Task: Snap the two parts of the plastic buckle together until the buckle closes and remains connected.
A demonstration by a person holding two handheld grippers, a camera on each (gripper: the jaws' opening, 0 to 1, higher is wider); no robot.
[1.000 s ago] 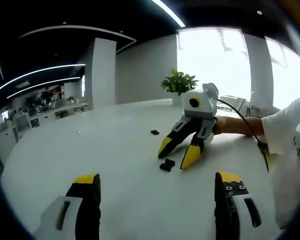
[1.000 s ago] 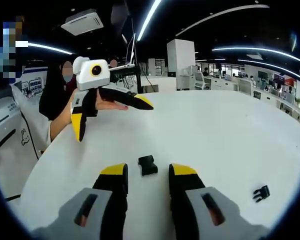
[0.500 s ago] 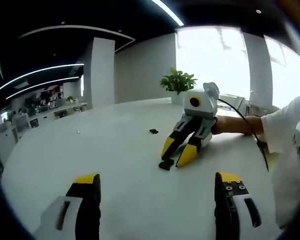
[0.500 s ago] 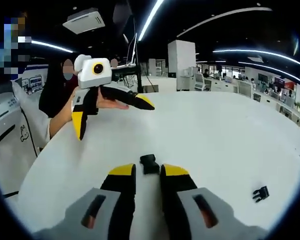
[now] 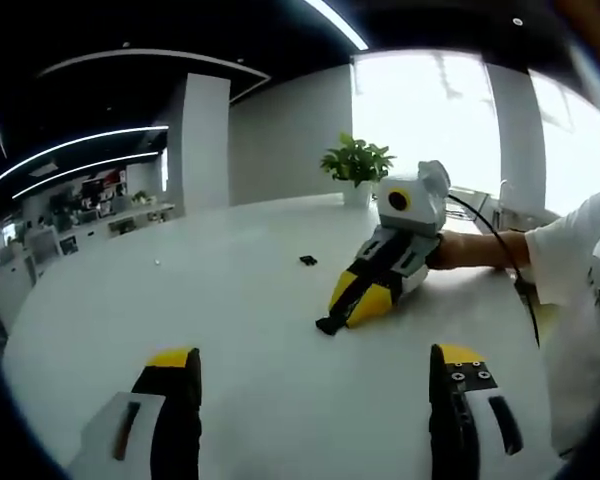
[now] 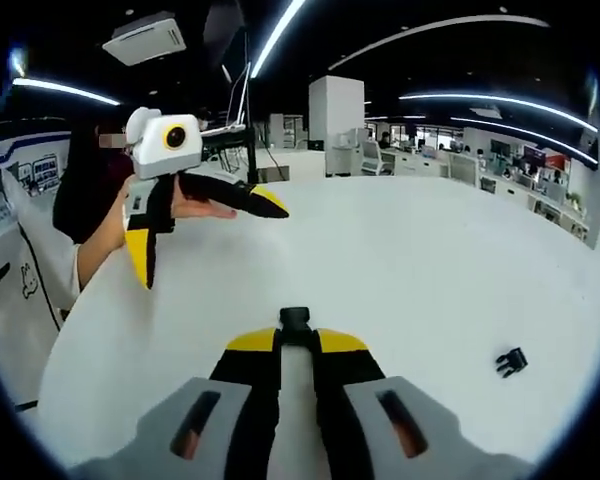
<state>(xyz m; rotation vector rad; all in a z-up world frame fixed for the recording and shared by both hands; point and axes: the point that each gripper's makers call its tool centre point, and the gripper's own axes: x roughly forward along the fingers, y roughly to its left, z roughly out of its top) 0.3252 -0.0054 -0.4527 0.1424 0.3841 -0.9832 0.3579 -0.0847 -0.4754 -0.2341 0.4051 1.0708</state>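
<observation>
1. Since the earlier frames, the right gripper [image 6: 295,342] has been closed from a wide stance down onto the first buckle piece [image 6: 294,320], which lay loose on the table [image 6: 410,260] between its yellow tips a second ago.
2. That buckle piece is now pinched between the two tips, its black end sticking out just past them; in the left gripper view the same grip is seen from across the table, with the piece [image 5: 328,324] at the closed tips and low against the surface.
3. The left gripper [image 5: 315,385] is held wide apart with nothing between its jaws, and it has not been moved; in the right gripper view it is seen raised above the table's near edge in a person's hand.
4. The second buckle piece [image 6: 511,361] lies loose on the table, well apart from the held one; it appears in the left gripper view as a small dark object [image 5: 308,261] beyond the right gripper.
5. The step in hand is judged to be the pick-up of the first half, with the grip just made.
6. Next, the second half would need to be taken by the left gripper, and the two halves lined up end to end before being pressed together.
</observation>
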